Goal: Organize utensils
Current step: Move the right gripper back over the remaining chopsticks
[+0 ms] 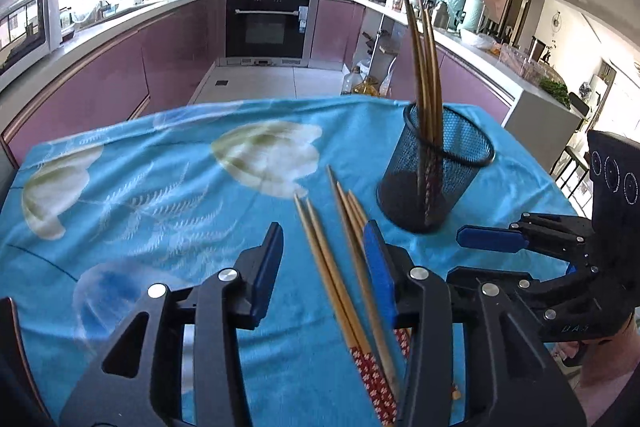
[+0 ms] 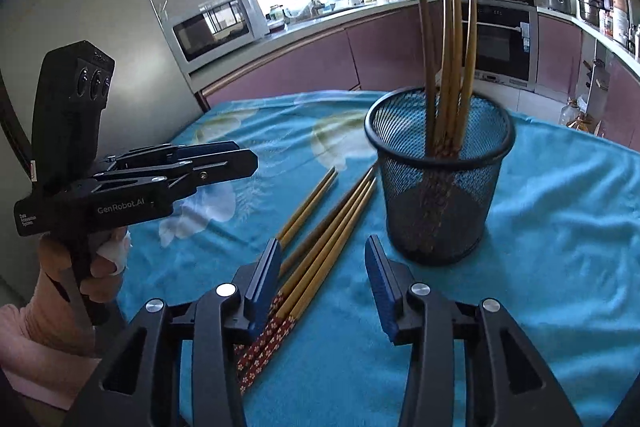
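A black mesh cup (image 1: 438, 167) (image 2: 438, 183) stands on the blue cloth and holds several bamboo chopsticks (image 1: 424, 67) (image 2: 450, 67) upright. Several more chopsticks with red patterned ends (image 1: 340, 267) (image 2: 324, 239) lie loose on the cloth just left of the cup. My left gripper (image 1: 324, 255) is open and empty, its jaws above the loose chopsticks. My right gripper (image 2: 322, 267) is open and empty, hovering over the same chopsticks, with the cup just ahead to its right. The right gripper also shows in the left wrist view (image 1: 490, 239), and the left gripper in the right wrist view (image 2: 224, 159).
The table wears a blue floral cloth (image 1: 160, 195) (image 2: 560, 227). Its far edge drops to the kitchen floor. Purple cabinets, an oven (image 1: 266, 27) and a microwave (image 2: 216, 23) stand beyond. A grey fridge wall (image 2: 100, 7) is at the left in the right wrist view.
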A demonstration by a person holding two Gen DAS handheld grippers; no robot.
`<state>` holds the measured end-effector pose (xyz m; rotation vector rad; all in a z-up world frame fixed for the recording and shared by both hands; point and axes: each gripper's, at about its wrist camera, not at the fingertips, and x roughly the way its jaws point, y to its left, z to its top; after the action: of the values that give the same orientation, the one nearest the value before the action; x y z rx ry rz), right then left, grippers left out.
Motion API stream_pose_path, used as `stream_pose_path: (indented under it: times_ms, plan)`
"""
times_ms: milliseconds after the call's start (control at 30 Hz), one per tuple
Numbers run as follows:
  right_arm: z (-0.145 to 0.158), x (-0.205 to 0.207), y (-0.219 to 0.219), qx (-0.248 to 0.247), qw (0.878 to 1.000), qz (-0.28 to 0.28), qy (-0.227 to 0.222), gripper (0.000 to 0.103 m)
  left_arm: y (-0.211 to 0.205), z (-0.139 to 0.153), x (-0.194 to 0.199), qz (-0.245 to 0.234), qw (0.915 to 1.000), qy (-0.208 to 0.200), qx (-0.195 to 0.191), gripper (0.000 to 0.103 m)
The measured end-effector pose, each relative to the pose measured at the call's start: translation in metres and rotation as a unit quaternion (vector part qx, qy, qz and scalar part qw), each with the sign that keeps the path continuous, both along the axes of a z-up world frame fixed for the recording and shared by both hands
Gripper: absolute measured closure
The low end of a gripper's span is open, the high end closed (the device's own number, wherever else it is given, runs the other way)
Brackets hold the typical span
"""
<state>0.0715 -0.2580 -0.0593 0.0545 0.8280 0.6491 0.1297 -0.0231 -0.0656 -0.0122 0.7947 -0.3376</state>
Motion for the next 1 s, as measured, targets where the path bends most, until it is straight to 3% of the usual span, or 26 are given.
stream_pose_path:
  times_ms: [267, 1000]
  plan:
    - [-0.02, -0.002, 0.012, -0.023, 0.999, -0.013, 0.026, 0.061, 0.007, -0.043, -0.015, 0.003, 0.9986, 0.051, 0.016, 0.061]
    - [-0.028, -0.005, 0.029, -0.077, 0.996, -0.039, 0.001, 0.061, -0.006, -0.051, -0.018, -0.007, 0.9978, 0.054, 0.037, 0.059]
